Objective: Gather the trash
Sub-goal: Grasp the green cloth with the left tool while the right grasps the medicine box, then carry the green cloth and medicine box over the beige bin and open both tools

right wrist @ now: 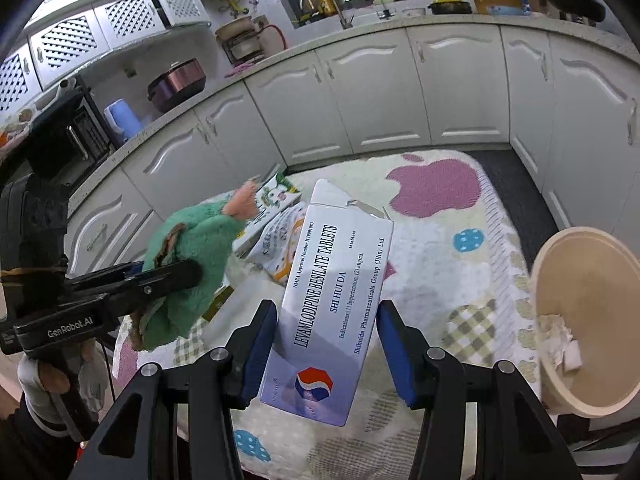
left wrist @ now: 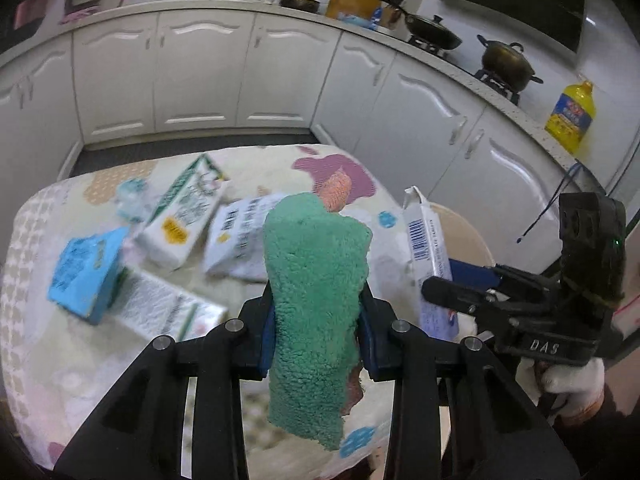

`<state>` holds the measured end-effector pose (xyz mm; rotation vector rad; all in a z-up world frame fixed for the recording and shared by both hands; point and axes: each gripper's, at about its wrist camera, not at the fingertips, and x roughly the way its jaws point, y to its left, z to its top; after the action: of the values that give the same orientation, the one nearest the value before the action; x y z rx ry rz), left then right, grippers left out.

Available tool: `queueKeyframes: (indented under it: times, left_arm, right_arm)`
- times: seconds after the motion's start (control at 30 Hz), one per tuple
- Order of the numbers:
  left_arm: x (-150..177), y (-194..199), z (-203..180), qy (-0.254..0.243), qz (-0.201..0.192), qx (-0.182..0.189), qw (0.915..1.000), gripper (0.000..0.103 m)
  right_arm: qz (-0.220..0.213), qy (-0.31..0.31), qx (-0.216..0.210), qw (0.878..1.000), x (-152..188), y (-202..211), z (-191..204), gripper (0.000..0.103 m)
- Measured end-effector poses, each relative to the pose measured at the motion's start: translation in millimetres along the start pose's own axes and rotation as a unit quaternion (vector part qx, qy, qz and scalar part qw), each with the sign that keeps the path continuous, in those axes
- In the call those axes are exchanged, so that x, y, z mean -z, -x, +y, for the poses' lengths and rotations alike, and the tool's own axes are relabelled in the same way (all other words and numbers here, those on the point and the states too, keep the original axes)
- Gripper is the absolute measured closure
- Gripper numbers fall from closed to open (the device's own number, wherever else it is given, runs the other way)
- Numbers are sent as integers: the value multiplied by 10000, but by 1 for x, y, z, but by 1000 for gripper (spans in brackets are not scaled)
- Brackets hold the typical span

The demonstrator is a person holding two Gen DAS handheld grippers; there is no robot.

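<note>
My left gripper (left wrist: pixel 318 316) is shut on a green fluffy cloth (left wrist: pixel 316 280) with an orange tip, held upright above the table; it also shows in the right wrist view (right wrist: pixel 188 264). My right gripper (right wrist: pixel 328 344) is shut on a white tablet box (right wrist: pixel 332 300), held above the table's right side; the box also shows in the left wrist view (left wrist: pixel 426 248). Several empty cartons lie on the table: a blue box (left wrist: pixel 86 272), a green-and-white carton (left wrist: pixel 184 216) and a white pack (left wrist: pixel 240 236).
The table wears a patterned cloth (right wrist: pixel 440 240). A beige bin (right wrist: pixel 584 332) with crumpled paper inside stands at the table's right edge. White kitchen cabinets (left wrist: pixel 200 72) and a counter with pots run behind. A yellow oil bottle (left wrist: pixel 570 116) stands at the right.
</note>
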<state>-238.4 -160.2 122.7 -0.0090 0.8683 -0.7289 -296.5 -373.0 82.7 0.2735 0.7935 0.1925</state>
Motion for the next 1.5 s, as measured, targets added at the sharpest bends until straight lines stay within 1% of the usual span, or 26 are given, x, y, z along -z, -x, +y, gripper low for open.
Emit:
queueKeyframes:
  times: [0.23, 0.47, 0.67, 0.77, 0.97, 1.13, 1.3, 1.4, 1.47, 1.5]
  left_arm:
    - [-17, -31, -42, -168, 51, 215, 9996, 72]
    - [-30, -68, -84, -413, 168, 249, 9987, 72]
    - [-39, -100, -121, -649, 306, 310, 9969, 72]
    - [-42, -115, -140, -768, 381, 366, 9956, 72]
    - [-49, -151, -177, -854, 585, 598, 9928, 72]
    - [-53, -186, -201, -853, 827, 737, 9902, 72]
    - [-54, -218, -216, -818, 1038, 824, 9878, 71]
    - [-56, -238, -219, -708, 1165, 885, 9867, 68]
    - [-57, -250, -218, -622, 1272, 995, 9849, 58]
    - [-57, -254, -217, -564, 1307, 1062, 9841, 47]
  right_arm:
    - [-191, -198, 301, 9992, 0, 25, -29, 53]
    - [-386, -481, 639, 9961, 1, 50, -66, 53]
    - [-515, -746, 1003, 9908, 4, 70, -105, 53]
    - [-527, -906, 1113, 9882, 6, 75, -123, 53]
    - [-506, -1226, 1480, 9800, 13, 85, -165, 53]
    - [-444, -1516, 1676, 9731, 21, 87, -197, 53]
    - [-309, -1753, 1801, 9674, 28, 81, -222, 53]
    - [-229, -1815, 1907, 9645, 31, 75, -234, 53]
    - [-176, -1844, 1995, 9622, 31, 71, -239, 52]
    - [-135, -1863, 2023, 9613, 32, 68, -243, 47]
